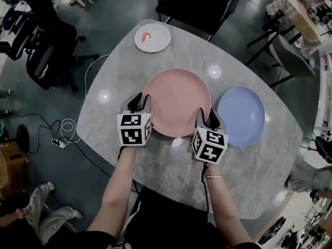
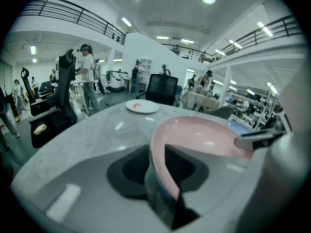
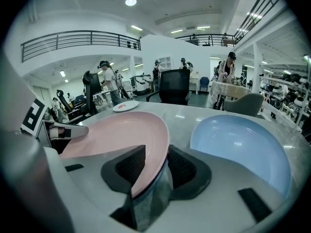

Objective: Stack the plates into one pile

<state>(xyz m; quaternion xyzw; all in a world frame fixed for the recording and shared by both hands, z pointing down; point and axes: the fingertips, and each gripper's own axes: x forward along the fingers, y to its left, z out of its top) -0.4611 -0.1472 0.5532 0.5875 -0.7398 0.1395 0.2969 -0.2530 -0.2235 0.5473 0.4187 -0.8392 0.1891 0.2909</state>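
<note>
left tongs (image 1: 138,102) + right tongs (image 1: 208,118): both open, straddling pink plate (image 1: 176,101) rim, not clamped | plate: flat mid-worktop (image 1: 244,178), blue plate (image 1: 241,115) just beside | suggest: close evenly, lift level, centre over blue

A pale marbled table (image 1: 249,165) lies beneath the left tongs (image 1: 139,104) and the right tongs (image 1: 207,117). Beyond both tongs, at the table's far edge, stands a black chair (image 1: 197,1). Far out to the left of the left tongs a black office chair (image 1: 44,51) stands on the dark floor, and nearer on that side a white cable (image 1: 67,126) coils beside a power strip (image 1: 58,142). A cardboard box (image 1: 10,170) sits at the left edge, with a person's trousered legs (image 1: 44,211) behind it. Beyond and right of the right tongs are a grey chair (image 1: 290,56) and a cloth-covered table (image 1: 293,7)
</note>
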